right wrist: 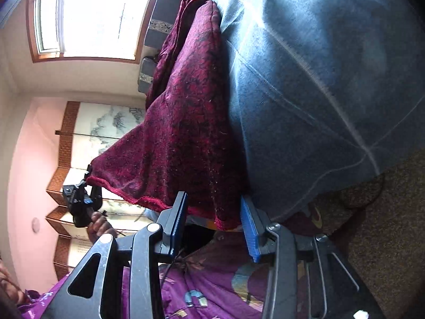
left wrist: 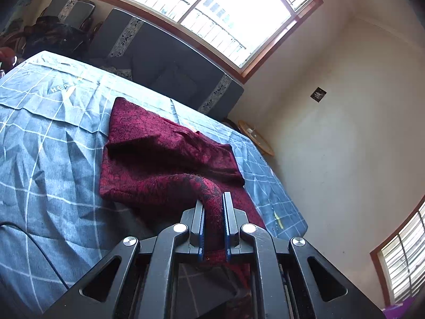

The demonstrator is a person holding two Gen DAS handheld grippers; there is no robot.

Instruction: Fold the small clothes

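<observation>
While left tongs [left wrist: 213, 210] are clamping cloth [left wrist: 164, 156] edge, you are holding right tongs [right wrist: 213, 226] open around hem corner, pads not pressing. Cloth is lying partly folded on bed [left wrist: 53, 122], near edge lifted; final fold and smoothing are remaining.

Likely home bedroom — bed [left wrist: 39, 138], windows [left wrist: 212, 13], folding screen [right wrist: 79, 138]
</observation>
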